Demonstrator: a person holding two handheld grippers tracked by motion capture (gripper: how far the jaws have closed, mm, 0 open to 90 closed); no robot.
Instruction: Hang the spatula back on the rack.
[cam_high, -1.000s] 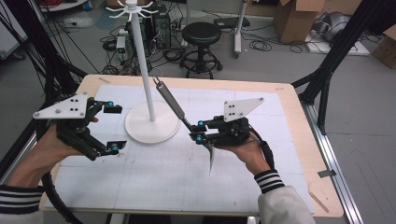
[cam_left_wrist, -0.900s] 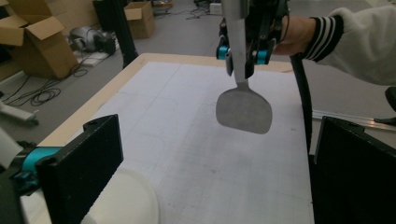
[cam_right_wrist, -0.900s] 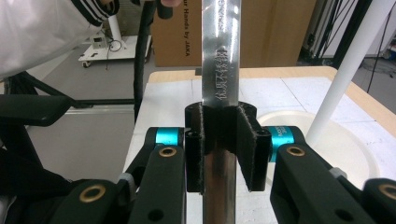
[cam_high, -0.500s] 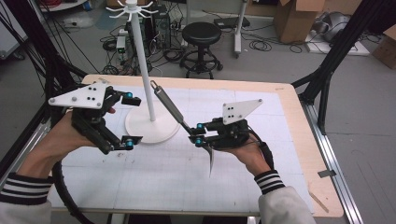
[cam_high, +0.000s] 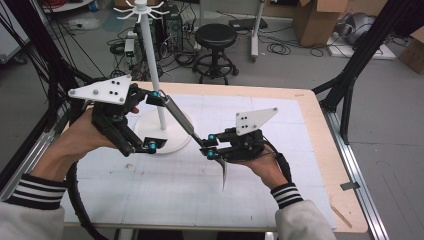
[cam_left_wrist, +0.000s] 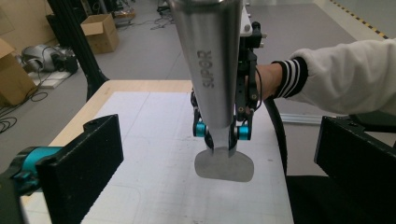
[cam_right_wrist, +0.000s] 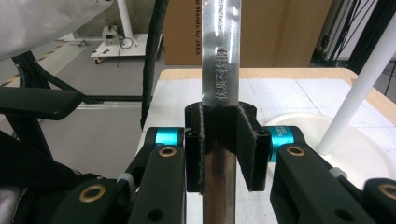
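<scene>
High view: the right gripper (cam_high: 212, 145) has its jaws closed on the thin neck of a metal spatula (cam_high: 181, 118). The spatula's blade hangs below that gripper over the worktop (cam_high: 310, 125); its round handle slants up and left, in front of the pole of a white rack (cam_high: 155, 85). The left gripper (cam_high: 151, 120) has its jaws wide open, one at the handle's upper end and one low beside the rack's base. Whether a jaw touches the handle cannot be told.

Left gripper view: both black jaws stand far apart at the frame edges. The spatula handle, marked SUPOR, runs between them without contact. Beyond it, the right gripper clamps the neck just above the blade.

Right gripper view: both pads (cam_right_wrist: 196, 149) press on the flat neck of the spatula, which runs upward out of frame.
</scene>
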